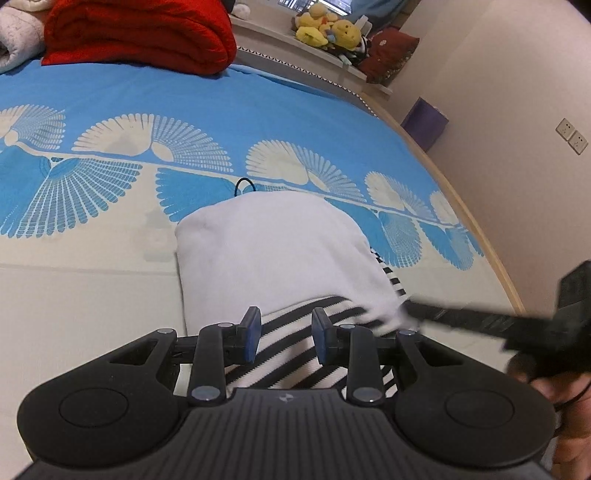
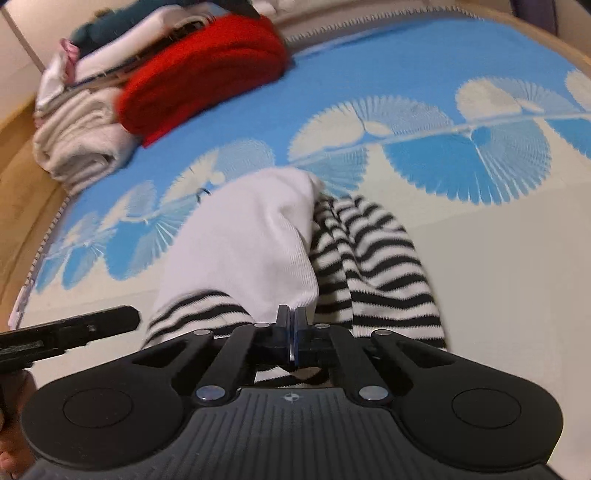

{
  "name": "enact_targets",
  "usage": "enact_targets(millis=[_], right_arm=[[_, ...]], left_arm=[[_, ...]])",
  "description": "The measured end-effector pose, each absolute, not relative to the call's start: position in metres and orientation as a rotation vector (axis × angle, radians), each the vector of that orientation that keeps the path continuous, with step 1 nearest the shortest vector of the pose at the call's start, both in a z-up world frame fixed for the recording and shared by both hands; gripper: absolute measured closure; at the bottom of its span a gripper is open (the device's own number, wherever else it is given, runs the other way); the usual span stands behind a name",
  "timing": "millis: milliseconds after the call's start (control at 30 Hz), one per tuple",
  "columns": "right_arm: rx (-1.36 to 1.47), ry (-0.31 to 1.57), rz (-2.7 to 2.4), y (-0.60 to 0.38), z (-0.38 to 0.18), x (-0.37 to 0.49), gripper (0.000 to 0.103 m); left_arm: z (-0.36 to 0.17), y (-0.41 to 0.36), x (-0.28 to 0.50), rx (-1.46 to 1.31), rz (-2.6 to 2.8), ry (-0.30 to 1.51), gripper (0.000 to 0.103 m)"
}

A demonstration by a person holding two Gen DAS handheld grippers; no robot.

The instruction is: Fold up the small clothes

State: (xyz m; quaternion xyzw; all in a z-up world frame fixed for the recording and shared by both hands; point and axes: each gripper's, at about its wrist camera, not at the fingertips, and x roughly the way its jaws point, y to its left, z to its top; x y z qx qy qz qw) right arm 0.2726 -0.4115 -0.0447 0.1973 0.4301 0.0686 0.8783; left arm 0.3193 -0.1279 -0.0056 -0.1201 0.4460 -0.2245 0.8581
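A small garment lies on the bed, its white part [image 1: 273,243] folded over a black-and-white striped part [image 1: 288,354]. My left gripper [image 1: 284,317] hovers over the near striped end, pads apart, with nothing pinched between them. From the right, my right gripper [image 1: 410,314] reaches in to the white cloth's near right corner. In the right wrist view its pads [image 2: 291,314] are pressed together on the near edge of the white part [image 2: 243,251]. The striped part [image 2: 376,266] bunches to the right of it. The left gripper [image 2: 129,317] shows at the left edge.
The bed sheet [image 1: 258,110] is blue and white with fan patterns. A red blanket [image 2: 207,77] and a stack of folded clothes [image 2: 85,122] lie at the far side. Yellow plush toys [image 1: 328,29] sit on a ledge. A small black loop [image 1: 243,184] lies behind the garment. The bed's wooden edge [image 1: 480,236] curves along the right.
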Motion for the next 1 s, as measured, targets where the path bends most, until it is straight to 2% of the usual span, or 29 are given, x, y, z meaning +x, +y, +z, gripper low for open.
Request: enact_targets(millis=[133,200,267,400,600,767,1000], right_arm=[[0.585,0.692,0.175,-0.446,-0.001,0.244,0.103],[0.622,0.621,0.181,-0.46,0.015,0.229,0.103],[0.587,0.689,0.071,-0.468,0.006,0.225,0.103],[0.608,0.914,-0.075,-0.482,-0.047,0.235,0.103],[0.47,1.016,-0.09,-0.459,-0.073,0.248,0.103],[0.424,1.065,-0.105,-0.443,-0.092,0.255,0.103],[0.319,1.051,-0.102,-0.43,-0.073,0.253,0.103]], left_arm=[[0.003,-0.136,0.31,-0.243,-0.511,0.918,0.071],[0.005,-0.144,0.304,-0.229,-0.555,0.921,0.064],[0.002,-0.154,0.298,-0.178,-0.585,0.931,0.064],[-0.006,-0.167,0.29,-0.092,-0.605,0.967,0.064],[-0.061,-0.188,0.285,0.174,-0.59,1.048,0.064],[-0.04,-0.18,0.286,0.121,-0.592,1.062,0.062],[-0.008,-0.145,0.316,-0.02,-0.401,0.976,0.061]])
